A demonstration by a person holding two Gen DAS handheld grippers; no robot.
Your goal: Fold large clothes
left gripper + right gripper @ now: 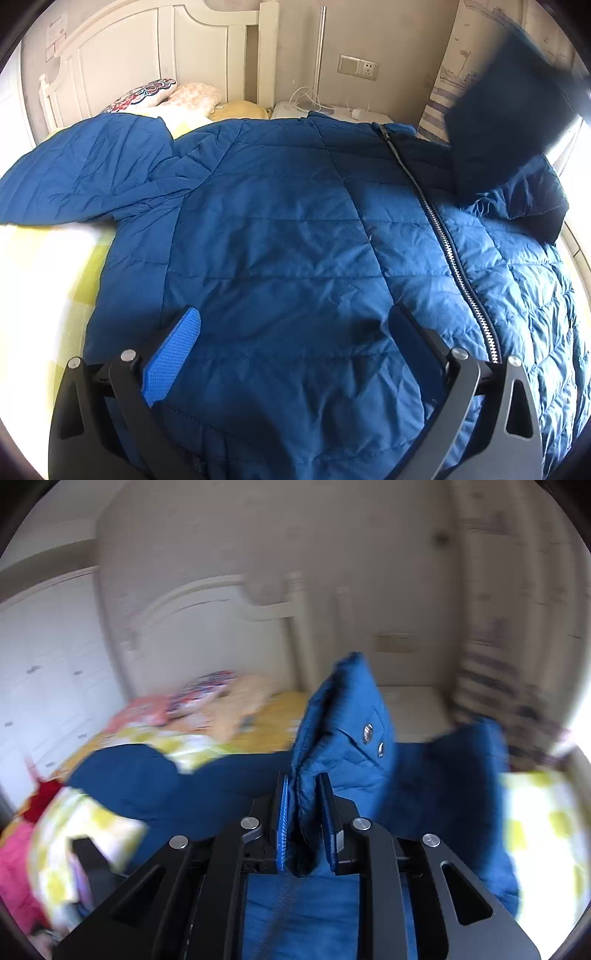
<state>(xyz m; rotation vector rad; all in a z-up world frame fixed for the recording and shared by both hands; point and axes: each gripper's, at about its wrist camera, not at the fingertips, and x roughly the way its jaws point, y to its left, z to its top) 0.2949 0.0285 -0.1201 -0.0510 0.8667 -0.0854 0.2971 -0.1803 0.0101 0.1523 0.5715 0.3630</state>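
Observation:
A blue quilted jacket (280, 236) lies spread front-up on the bed, its zipper (443, 229) running from the collar down to the hem. One sleeve (85, 173) stretches out to the left. My left gripper (295, 314) hovers open over the hem, the fabric below its two fingers. The other side of the jacket is lifted into the air as a dark blurred flap (509, 122). In the right wrist view my right gripper (303, 779) is shut on a folded edge of the jacket (343, 720) that stands up between the pads and bears two metal snaps (373, 740).
The bed has a yellow-checked sheet (37, 266), pillows (155, 92) and a white headboard (147, 48). A white nightstand (332, 110) with cables, a wall socket (358, 68) and a curtain (461, 74) stand behind. Pink and red clothes (14, 867) lie at the left.

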